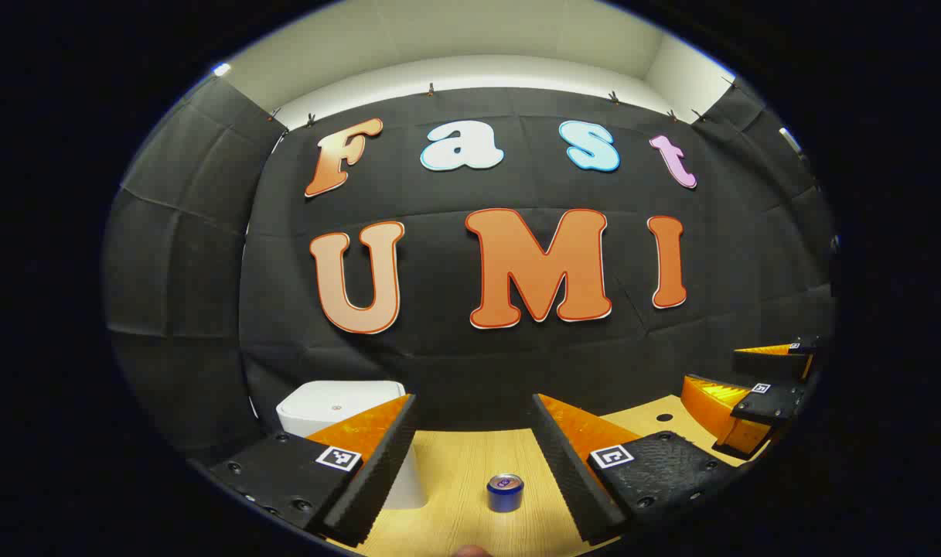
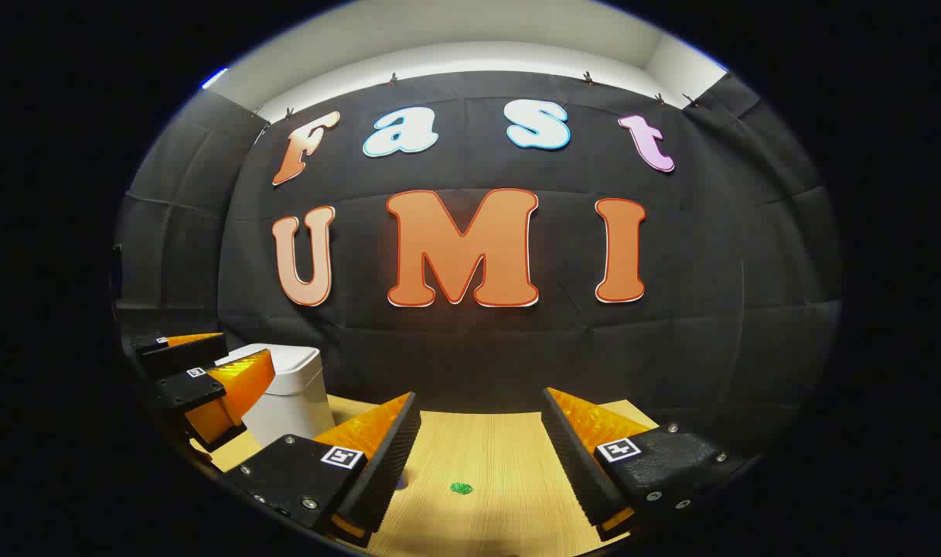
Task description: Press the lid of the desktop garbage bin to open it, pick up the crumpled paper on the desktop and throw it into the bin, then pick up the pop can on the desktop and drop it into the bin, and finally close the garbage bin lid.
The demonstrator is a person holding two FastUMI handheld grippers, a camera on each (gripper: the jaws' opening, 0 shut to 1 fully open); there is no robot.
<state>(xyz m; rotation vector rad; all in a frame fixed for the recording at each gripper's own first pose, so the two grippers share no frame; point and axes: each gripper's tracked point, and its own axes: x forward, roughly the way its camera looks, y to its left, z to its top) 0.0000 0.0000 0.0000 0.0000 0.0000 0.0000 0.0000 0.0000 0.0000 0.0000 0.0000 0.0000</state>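
Note:
In the left gripper view, a white desktop bin (image 1: pixel 339 406) stands at the left on the wooden table with its lid down. A blue pop can (image 1: pixel 505 493) stands upright on the table, between and below my left gripper's (image 1: pixel 474 402) open fingers, which hold nothing. In the right gripper view, a small green crumpled paper (image 2: pixel 461 488) lies on the table below my right gripper (image 2: pixel 480 396), also open and holding nothing. The bin (image 2: pixel 288 391) sits to its left, partly behind my left gripper (image 2: pixel 247 346).
The wooden table (image 1: pixel 455 464) ends at the black cloth wall just behind the bin. My right gripper (image 1: pixel 714 370) hovers at the far right of the left gripper view, near a small dark hole (image 1: pixel 663 418) in the tabletop.

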